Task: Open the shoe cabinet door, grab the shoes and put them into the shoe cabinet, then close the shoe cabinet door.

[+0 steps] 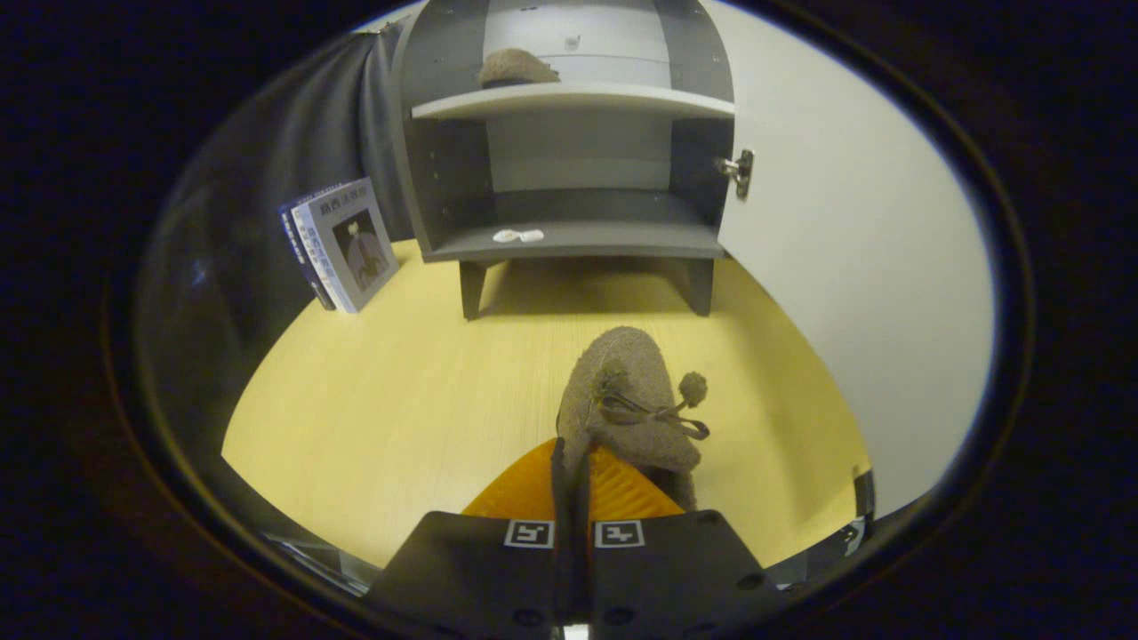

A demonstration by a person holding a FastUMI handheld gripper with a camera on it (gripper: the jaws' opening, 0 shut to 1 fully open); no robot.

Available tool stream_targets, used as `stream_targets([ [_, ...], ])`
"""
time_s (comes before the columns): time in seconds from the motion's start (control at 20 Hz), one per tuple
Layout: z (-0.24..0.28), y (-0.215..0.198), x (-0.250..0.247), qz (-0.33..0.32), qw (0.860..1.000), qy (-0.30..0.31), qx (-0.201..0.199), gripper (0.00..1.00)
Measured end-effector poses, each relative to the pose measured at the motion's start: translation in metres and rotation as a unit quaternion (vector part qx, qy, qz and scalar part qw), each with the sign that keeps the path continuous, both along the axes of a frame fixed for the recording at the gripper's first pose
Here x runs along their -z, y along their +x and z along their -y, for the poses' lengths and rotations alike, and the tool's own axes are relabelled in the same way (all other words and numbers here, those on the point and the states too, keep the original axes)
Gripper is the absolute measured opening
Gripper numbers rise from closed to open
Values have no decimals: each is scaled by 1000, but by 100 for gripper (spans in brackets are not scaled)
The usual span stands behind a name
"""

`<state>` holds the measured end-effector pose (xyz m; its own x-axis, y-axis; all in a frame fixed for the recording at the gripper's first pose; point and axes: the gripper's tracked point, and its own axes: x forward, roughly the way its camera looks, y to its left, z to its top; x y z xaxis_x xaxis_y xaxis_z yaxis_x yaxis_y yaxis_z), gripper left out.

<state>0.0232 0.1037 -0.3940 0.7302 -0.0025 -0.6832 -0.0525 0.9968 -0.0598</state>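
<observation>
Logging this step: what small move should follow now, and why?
Probably carry the shoe, pinched in the shut tongs, forward toward the cabinet: its door stands open, the other shoe already sits on the upper shelf.

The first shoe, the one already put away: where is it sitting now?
In the gripper view, it rests on the cabinet's upper shelf, toward its left end, beyond the second shoe pinched in the tongs.
</observation>
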Motion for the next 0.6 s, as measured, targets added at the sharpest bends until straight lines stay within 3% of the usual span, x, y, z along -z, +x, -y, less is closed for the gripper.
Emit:
stream_targets([
  [0.3, -4, 34, -100, 55, 998, -4, -33, 3],
  [0.6, -10, 98, -181, 106, 994, -4, -27, 2],
])
